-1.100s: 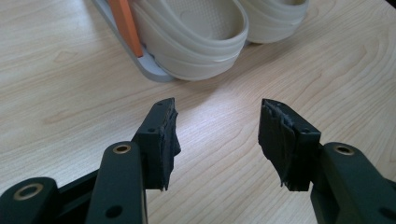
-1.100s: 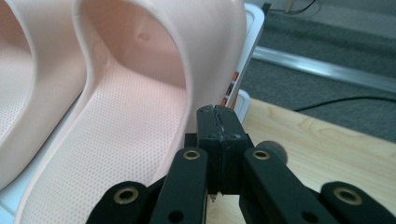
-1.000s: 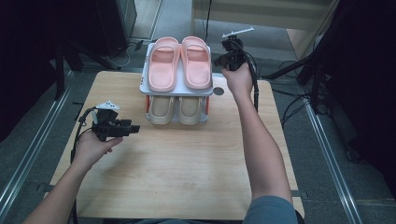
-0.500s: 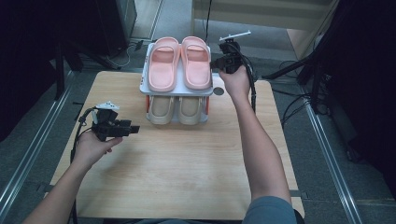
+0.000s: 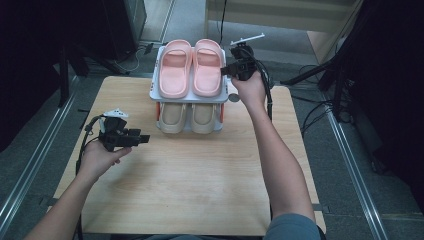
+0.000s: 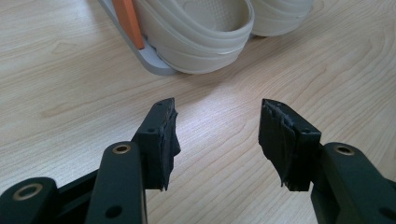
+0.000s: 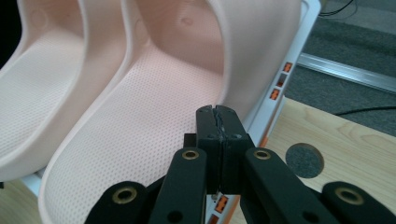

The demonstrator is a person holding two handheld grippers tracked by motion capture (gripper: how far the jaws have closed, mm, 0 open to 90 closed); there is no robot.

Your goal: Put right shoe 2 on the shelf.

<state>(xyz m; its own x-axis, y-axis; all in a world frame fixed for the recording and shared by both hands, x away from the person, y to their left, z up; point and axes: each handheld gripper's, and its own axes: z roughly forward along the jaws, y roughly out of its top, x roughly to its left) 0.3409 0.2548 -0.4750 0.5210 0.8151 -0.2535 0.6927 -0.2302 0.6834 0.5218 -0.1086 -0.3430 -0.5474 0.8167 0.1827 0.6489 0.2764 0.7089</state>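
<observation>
Wood-grain tabletop (image 5: pixel 200 180) lies nearest me, bare in front, and my left gripper (image 5: pixel 134 138) hovers low over its left part with the jaws standing well apart and nothing between them; in the left gripper view it looks toward the beige slippers (image 6: pixel 201 32) on the lower tier of the shoe rack (image 5: pixel 190 97). Farther off, my right gripper (image 5: pixel 227 70) sits at the right edge of the upper tier, its jaws pressed together on nothing, just beside the right pink slipper (image 7: pixel 140 107) of the pair on top. I judge these pink slippers (image 5: pixel 192 67) to be moulded foam: light, springy, with a dimpled footbed that should give decent friction (the smooth outer wall less so). They will squash under a hard pinch rather than break, so damage is not my worry; twisting out of the pads is. I would take hold across the raised side wall near the heel, or across the broad strap, one pad inside and one outside. The rack itself looks like thin light plastic and may shift if I drag instead of lift.
</observation>
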